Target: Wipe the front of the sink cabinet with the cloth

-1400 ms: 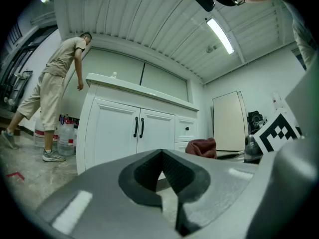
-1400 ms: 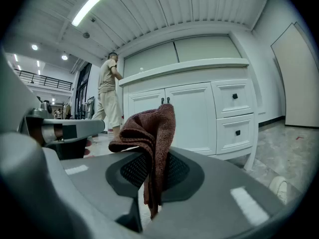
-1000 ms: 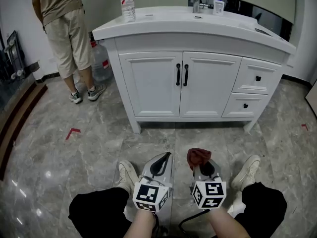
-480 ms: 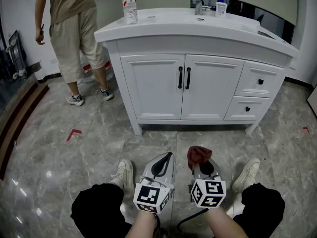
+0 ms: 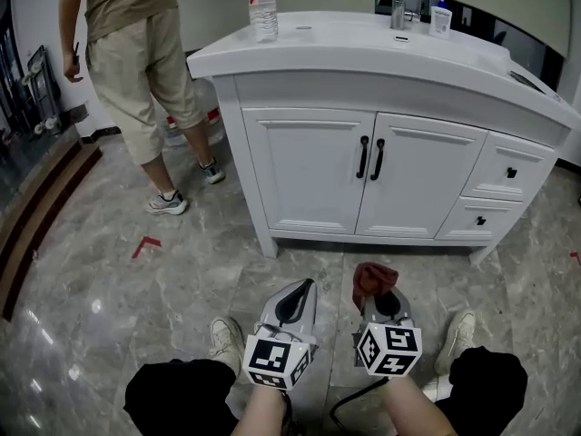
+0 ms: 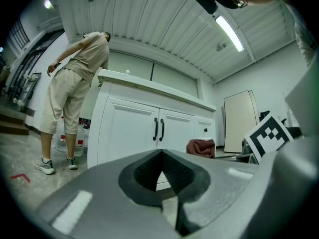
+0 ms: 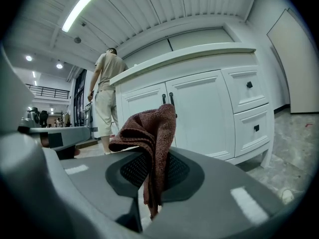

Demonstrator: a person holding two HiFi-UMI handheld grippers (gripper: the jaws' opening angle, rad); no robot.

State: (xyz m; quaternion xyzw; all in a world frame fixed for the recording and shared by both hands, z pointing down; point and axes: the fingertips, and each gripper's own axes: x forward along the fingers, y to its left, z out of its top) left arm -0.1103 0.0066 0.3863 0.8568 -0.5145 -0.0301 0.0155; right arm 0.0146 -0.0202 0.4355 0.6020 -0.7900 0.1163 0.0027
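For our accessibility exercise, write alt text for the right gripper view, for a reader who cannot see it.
The right gripper is shut on a reddish-brown cloth, facing a white sink cabinet; a person stands at the cabinet's left.

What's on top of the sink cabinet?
A water bottle at its left end, a faucet and a small white bottle at the back. The basin's inside is hidden.

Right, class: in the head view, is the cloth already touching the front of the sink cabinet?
No: the cloth hangs pinched in the right gripper, with bare floor between it and the sink cabinet.
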